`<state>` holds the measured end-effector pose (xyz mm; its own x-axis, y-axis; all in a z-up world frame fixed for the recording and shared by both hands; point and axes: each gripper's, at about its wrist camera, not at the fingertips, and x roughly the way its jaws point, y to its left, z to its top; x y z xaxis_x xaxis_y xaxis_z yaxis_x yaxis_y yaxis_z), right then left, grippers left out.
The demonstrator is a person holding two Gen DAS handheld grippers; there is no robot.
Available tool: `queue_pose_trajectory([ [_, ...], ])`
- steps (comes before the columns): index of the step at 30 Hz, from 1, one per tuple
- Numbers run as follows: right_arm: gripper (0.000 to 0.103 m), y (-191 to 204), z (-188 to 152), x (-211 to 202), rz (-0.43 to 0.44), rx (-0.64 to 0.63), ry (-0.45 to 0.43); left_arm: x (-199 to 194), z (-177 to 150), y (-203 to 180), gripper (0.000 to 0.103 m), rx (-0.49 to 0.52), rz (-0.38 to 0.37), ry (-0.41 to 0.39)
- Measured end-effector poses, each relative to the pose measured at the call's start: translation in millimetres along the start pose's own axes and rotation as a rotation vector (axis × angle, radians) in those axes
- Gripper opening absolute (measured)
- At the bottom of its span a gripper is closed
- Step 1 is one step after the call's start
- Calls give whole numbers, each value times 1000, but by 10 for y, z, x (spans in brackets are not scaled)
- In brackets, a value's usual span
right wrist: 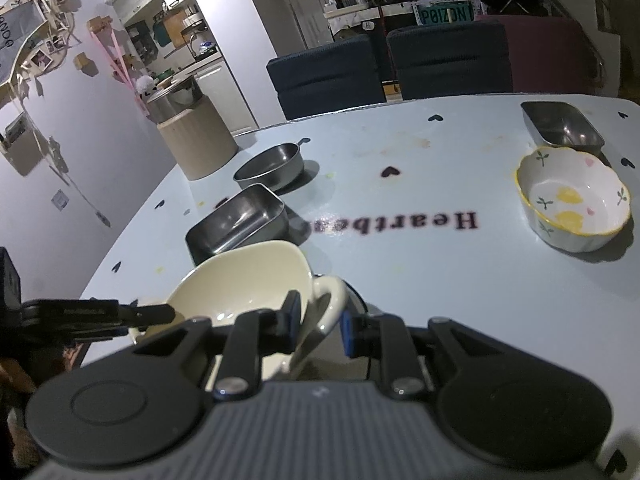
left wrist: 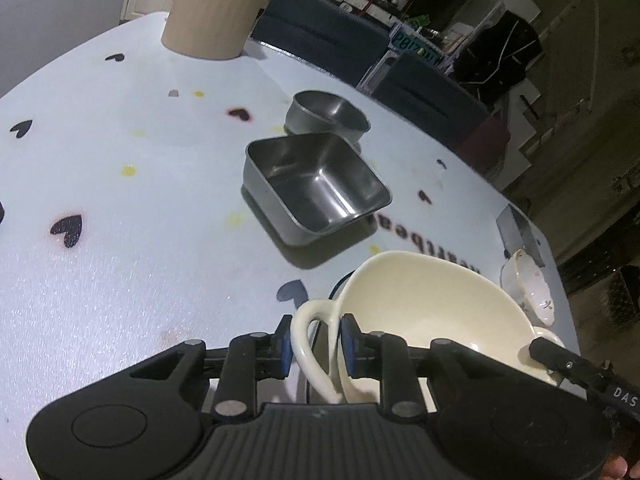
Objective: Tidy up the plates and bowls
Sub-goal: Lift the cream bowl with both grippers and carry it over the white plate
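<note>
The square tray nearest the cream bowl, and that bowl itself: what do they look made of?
Square tray: looks like stainless steel with a brushed, shiny finish; grey with streaky reflections on its inner walls. Cream bowl: likely glazed ceramic; its smooth, glossy surface has small highlights, and it has thick looped handles.

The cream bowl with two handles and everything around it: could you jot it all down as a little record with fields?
Cream bowl: tilted, one looped handle between each claw's fingers
Left claw: around the bowl's handle, not visibly pinching it
Right claw: around the opposite handle, gap on one side
Square metal tray: empty, just beyond the cream bowl
Round metal bowl: behind that tray
Flowered bowl: empty, off to the right
Second metal tray: behind the flowered bowl
Table: pale blue with small hearts
</note>
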<state>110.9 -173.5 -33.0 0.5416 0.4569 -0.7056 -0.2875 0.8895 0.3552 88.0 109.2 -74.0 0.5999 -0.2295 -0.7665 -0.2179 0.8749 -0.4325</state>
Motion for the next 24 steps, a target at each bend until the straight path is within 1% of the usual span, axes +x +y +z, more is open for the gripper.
queue_pose_trajectory([
  [16, 23, 37, 14, 56, -2, -26, 14, 102, -28, 31, 29, -13, 31, 19],
  [24, 24, 49, 19, 92, -27, -37, 32, 124, -25, 4, 29, -1, 35, 28],
])
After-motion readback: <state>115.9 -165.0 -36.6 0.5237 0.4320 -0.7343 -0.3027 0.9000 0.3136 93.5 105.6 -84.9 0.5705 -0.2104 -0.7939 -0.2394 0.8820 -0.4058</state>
